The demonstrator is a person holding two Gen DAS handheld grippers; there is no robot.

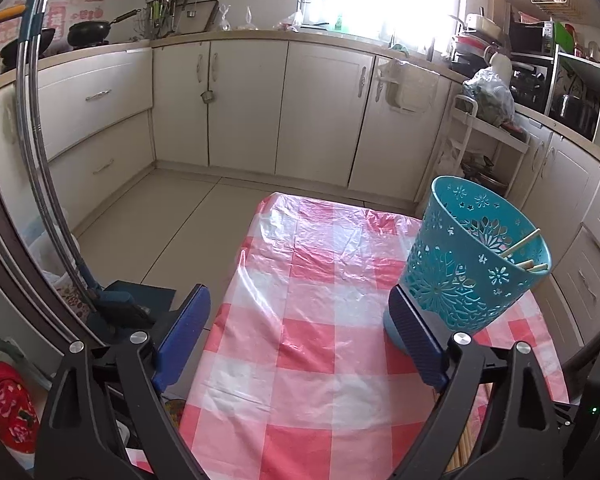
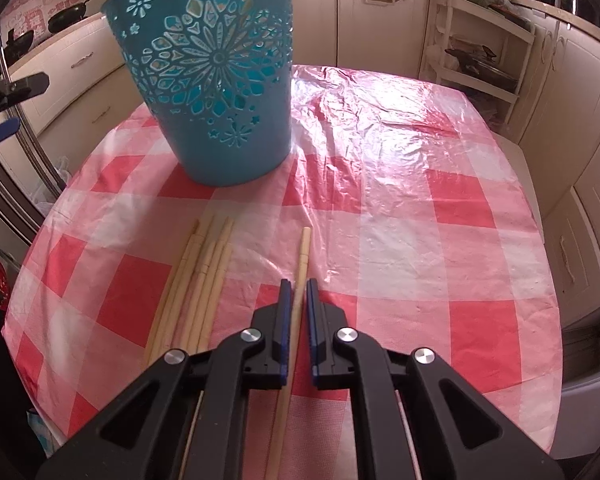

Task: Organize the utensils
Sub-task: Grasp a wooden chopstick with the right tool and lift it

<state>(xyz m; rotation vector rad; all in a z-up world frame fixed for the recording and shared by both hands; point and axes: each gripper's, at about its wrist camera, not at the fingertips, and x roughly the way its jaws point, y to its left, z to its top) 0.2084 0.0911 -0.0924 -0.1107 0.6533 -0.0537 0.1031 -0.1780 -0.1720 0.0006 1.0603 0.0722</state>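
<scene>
- The right hand-held gripper (image 2: 296,292) has its jaws nearly closed around a single chopstick (image 2: 302,256); contact looks likely but I cannot tell for sure.
- That chopstick lies on the counter (image 2: 420,240) in front of the teal basket (image 2: 216,80), just right of the chopstick bundle (image 2: 204,276).
- Chopsticks look light, stiff and smooth, likely to pivot; a grip nearer the middle seems safer.
- The left hand-held gripper (image 1: 300,320) is wide open and empty, left of the basket.
- The basket already holds several chopsticks (image 1: 524,254); being light plastic, it could tip.
- Right of the basket the checked cloth is bare, with room to lift.
</scene>
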